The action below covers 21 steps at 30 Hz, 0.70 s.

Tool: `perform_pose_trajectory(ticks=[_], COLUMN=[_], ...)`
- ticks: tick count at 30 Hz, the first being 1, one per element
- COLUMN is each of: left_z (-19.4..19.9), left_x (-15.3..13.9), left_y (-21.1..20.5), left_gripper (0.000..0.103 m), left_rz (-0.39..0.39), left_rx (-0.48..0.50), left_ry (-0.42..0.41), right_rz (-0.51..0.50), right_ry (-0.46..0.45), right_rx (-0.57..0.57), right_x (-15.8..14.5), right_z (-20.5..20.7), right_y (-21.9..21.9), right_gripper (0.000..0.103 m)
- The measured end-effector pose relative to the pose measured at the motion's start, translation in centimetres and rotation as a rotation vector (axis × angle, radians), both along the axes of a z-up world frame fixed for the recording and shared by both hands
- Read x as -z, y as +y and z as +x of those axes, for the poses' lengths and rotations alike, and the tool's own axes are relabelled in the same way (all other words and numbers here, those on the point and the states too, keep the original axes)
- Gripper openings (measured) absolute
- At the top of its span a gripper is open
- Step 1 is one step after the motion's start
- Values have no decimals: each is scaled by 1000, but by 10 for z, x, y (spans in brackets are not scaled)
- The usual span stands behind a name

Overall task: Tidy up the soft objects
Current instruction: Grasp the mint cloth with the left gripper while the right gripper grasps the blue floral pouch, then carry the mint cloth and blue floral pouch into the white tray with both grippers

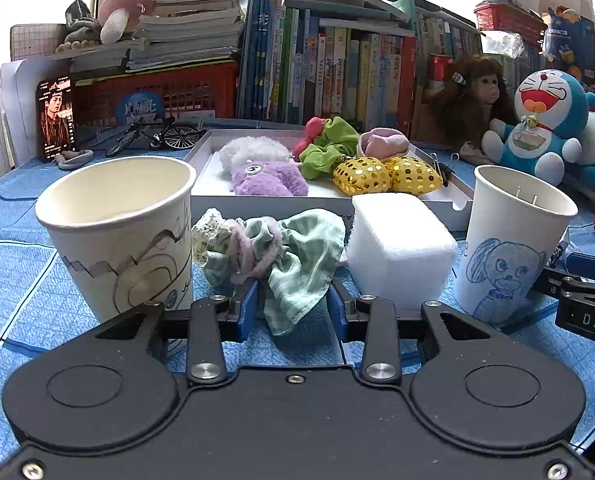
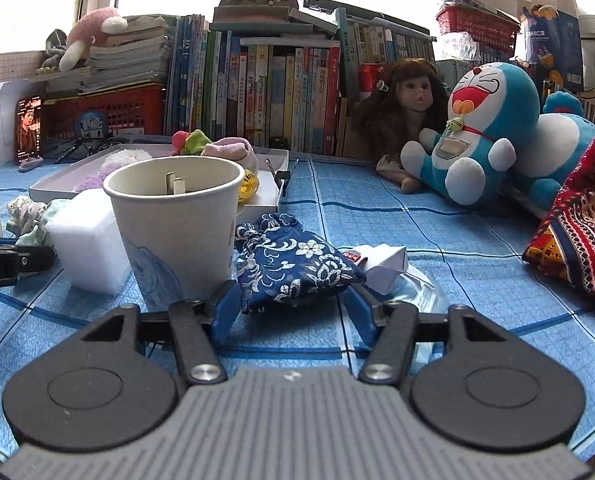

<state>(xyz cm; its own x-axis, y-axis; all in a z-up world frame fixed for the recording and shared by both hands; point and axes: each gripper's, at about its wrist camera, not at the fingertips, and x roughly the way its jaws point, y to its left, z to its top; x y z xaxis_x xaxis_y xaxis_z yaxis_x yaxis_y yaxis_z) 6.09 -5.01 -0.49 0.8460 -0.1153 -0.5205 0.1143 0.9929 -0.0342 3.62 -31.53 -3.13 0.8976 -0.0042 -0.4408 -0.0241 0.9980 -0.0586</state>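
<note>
My left gripper (image 1: 293, 308) is shut on a green striped scrunchie (image 1: 297, 256) that lies on the blue mat, tangled with a pink hair tie (image 1: 253, 252). The scrunchie sits between an empty paper cup (image 1: 121, 232) and a white foam block (image 1: 397, 248). In the right wrist view, my right gripper (image 2: 291, 308) is shut on a dark blue floral pouch (image 2: 293, 264). That pouch rests on the mat just right of a paper cup (image 2: 177, 224) with a blue drawing. Behind, a grey tray (image 1: 325, 201) holds a purple plush (image 1: 269, 178), a green scrunchie (image 1: 325, 148) and gold sequined pads (image 1: 385, 176).
A clear bag with white paper (image 2: 393, 268) lies right of the pouch. A blue cat plush (image 2: 485, 128), a doll (image 2: 409, 96) and a patterned cloth (image 2: 577, 240) fill the right side. Books and a red crate (image 1: 157, 92) line the back.
</note>
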Motion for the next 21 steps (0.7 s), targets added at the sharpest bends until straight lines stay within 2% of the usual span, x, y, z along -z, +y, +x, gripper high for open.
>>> perform_pose_trajectory(ticks=[4,5,16,21], left_z=[1,1,-4,-11], left_x=[0,-1,-7,-17], left_y=[0,0,-3,-3], left_gripper=[32,26,13,9], left_rz=[-7,-5,15,4], left_rx=[-3,-5,14,26], left_ry=[1,0,-33,-63], right_rz=[-3,-2,-9,-10], right_ry=[-1,2,-3,-36], right_rx=[-8,-11,-41,-28], right_x=[-1,-1,-1,-9], right_z=[2,3,3,-1], right_y=[2,3,9,7], right_gripper=[58,57,24,16])
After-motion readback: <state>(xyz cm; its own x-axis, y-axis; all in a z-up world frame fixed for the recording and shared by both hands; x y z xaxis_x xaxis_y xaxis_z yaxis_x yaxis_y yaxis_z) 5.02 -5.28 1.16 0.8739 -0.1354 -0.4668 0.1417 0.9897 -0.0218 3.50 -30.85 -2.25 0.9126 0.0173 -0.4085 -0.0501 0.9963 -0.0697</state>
